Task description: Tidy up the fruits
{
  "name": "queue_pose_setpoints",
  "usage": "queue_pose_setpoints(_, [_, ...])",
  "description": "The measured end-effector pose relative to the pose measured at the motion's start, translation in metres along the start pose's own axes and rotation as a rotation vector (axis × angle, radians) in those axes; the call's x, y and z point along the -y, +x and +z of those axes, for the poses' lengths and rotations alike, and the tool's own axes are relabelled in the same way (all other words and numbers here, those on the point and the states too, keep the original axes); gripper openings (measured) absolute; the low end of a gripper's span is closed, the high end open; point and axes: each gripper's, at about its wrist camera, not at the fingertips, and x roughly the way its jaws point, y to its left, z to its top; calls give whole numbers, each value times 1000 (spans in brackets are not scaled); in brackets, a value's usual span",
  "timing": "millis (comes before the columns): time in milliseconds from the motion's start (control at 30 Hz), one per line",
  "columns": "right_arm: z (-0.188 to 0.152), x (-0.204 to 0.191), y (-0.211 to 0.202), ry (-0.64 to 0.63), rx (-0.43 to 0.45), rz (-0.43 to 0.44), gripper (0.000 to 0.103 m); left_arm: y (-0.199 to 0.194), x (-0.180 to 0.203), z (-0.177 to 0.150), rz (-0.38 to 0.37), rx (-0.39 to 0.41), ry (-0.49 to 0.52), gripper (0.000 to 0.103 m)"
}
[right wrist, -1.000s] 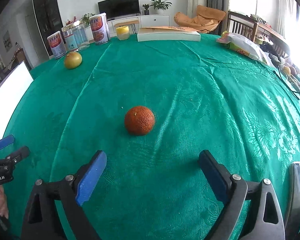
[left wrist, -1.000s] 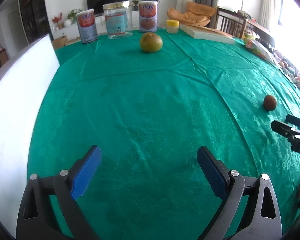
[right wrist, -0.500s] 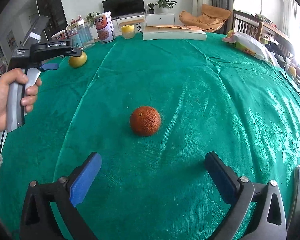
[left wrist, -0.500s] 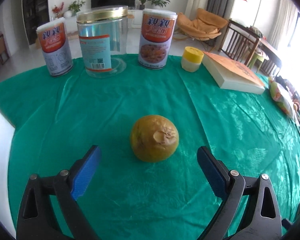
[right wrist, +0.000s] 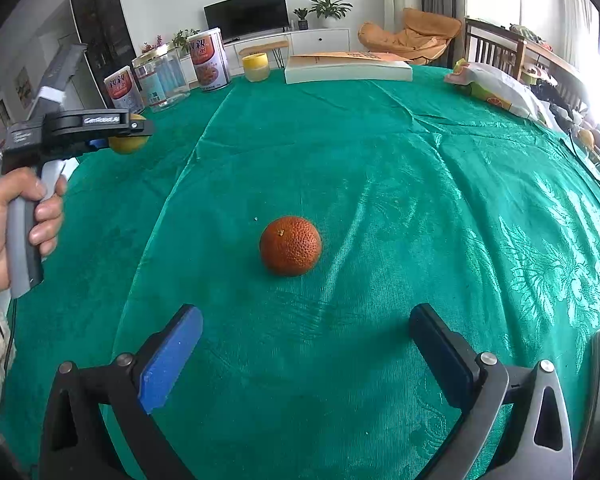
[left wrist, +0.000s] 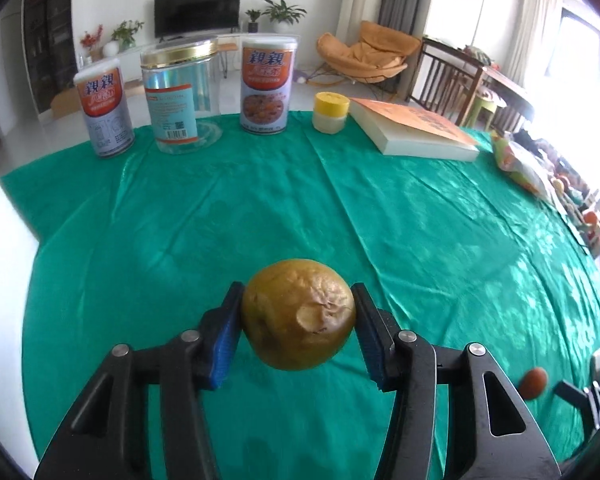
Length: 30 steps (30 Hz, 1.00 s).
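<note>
Between the blue pads of the left tool [left wrist: 298, 328] sits a round, yellow-brown fruit with a wrinkled, dented skin [left wrist: 299, 314]; the jaws are closing on it, and both pads look to be touching its sides at about its widest part. Whether it has left the green patterned cloth of the worktop [left wrist: 420, 220] cannot be told from the left wrist view. From the right wrist view the same tool appears at the left edge, held by a hand [right wrist: 18, 220] on its grey grip, with the fruit showing just under its black nose. The right tool [right wrist: 306, 344] hangs wide with nothing between its pads, and a round, rough-skinned orange-red fruit [right wrist: 291, 246] lies on the cloth just ahead of it, untouched. The chief risk, as I judge it, is the fruit's softness: the shrivelled skin may give under more squeeze, so the flesh could bruise or split. A round body held only by two flat pads may also roll out forward if the tool tips down further or swings quickly. Beyond it stand two printed tins [left wrist: 266, 86], a clear jar with a gold lid [left wrist: 178, 98] and a small yellow-capped pot [left wrist: 331, 113]; a careless sweep that way could knock them. A snagged cloth could also send the other fruit rolling.
</note>
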Motion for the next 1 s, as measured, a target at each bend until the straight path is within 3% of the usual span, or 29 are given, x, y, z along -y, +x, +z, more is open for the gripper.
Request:
queue_pose_setpoints(167, [-4, 3, -10, 31, 36, -30, 102, -60, 32, -70, -79, -39, 47, 54])
queue_pose_setpoints(333, [-21, -8, -18, 7, 7, -113, 102, -60, 35, -113, -17, -76, 51, 55])
queue_pose_setpoints(367, [-22, -9, -20, 4, 11, -121, 102, -58, 33, -117, -8, -74, 38, 58])
queue_pose_setpoints(433, [-24, -11, -18, -5, -6, -138, 102, -57, 29, -123, 22, -60, 22, 77])
queue_pose_setpoints(500, [-24, -11, -16, -7, -18, -136, 102, -55, 28, -124, 61, -39, 33, 86])
queue_pose_setpoints(600, [-24, -8, -13, 3, -31, -123, 103, -46, 26, -129, 112, -47, 62, 89])
queue_pose_setpoints(800, [-24, -7, -12, -5, -35, -125, 103, -43, 22, -131, 137, -60, 41, 99])
queue_pose_setpoints(1000, [-23, -8, -12, -6, -35, -126, 103, -44, 22, -132, 142, -63, 38, 100])
